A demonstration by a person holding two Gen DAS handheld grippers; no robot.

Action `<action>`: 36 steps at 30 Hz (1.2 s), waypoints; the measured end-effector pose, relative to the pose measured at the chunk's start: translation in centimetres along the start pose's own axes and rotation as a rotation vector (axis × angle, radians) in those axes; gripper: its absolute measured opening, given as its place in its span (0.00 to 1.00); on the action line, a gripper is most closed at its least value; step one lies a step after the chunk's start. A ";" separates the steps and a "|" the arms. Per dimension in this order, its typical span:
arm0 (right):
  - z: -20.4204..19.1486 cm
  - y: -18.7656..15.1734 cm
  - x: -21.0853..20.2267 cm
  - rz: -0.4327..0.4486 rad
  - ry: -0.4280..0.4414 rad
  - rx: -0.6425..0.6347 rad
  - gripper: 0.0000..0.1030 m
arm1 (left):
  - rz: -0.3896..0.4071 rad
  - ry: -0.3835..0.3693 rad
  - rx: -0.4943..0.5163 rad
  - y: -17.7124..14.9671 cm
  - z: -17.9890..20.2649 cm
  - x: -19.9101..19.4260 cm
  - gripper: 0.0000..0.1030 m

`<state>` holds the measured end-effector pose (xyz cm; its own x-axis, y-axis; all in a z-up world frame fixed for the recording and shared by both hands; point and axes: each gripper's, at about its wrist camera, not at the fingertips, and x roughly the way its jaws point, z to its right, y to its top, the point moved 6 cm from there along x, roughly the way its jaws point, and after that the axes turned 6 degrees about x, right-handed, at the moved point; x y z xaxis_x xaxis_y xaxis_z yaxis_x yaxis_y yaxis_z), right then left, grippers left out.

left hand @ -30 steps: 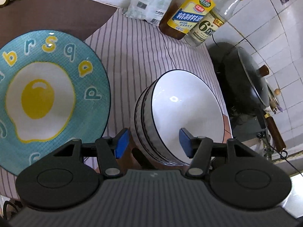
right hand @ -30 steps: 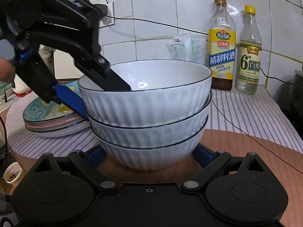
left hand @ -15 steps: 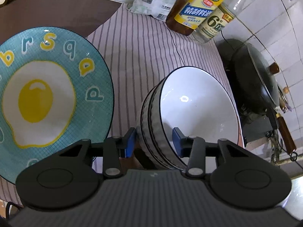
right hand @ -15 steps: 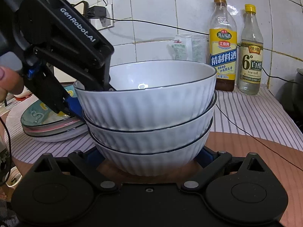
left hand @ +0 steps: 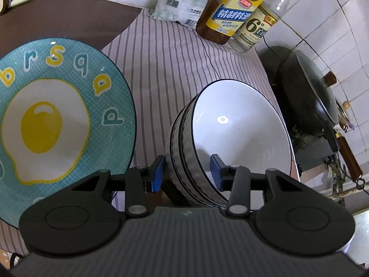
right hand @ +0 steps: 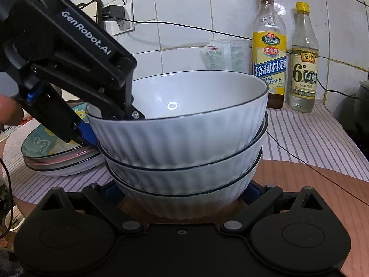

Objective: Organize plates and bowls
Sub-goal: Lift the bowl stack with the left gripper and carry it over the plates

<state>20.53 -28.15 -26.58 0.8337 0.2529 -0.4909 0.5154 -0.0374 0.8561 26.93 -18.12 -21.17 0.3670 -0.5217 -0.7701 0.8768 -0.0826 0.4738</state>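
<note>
Three white ribbed bowls [left hand: 230,133] [right hand: 184,138] stand nested on a wooden board, the top one a little askew. My left gripper [left hand: 187,168] [right hand: 110,127] straddles their near-left rim, one finger inside the top bowl and the blue pad pressed on the outer walls, shut on them. My right gripper [right hand: 182,189] stands open low at the stack's base, a finger on each side of the bottom bowl. A stack of plates [left hand: 57,115] [right hand: 57,157], topped by a teal plate with a fried-egg picture, lies to the left of the bowls.
Two bottles [right hand: 268,57] [right hand: 304,64] and a white bag [left hand: 177,2] stand against the tiled wall behind. A lidded black wok [left hand: 306,97] sits to the right. A thin cable [right hand: 299,159] crosses the striped cloth [left hand: 173,69]. A fingertip [right hand: 7,110] shows at the left edge.
My left gripper's jaws have narrowed onto the walls of the bowls. The bowl stack now looks larger and nearer in the right wrist view. The right gripper has kept its width.
</note>
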 end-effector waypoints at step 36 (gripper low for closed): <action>-15.0 7.1 1.6 0.071 0.133 -0.086 0.97 | 0.173 0.127 0.066 2.3 -9.0 -16.1 0.39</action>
<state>22.54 -13.52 -18.88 0.8307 0.3788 -0.4080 0.4326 0.0221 0.9013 25.81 -2.25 -11.57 0.5497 -0.4221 -0.7209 0.7768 -0.0590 0.6270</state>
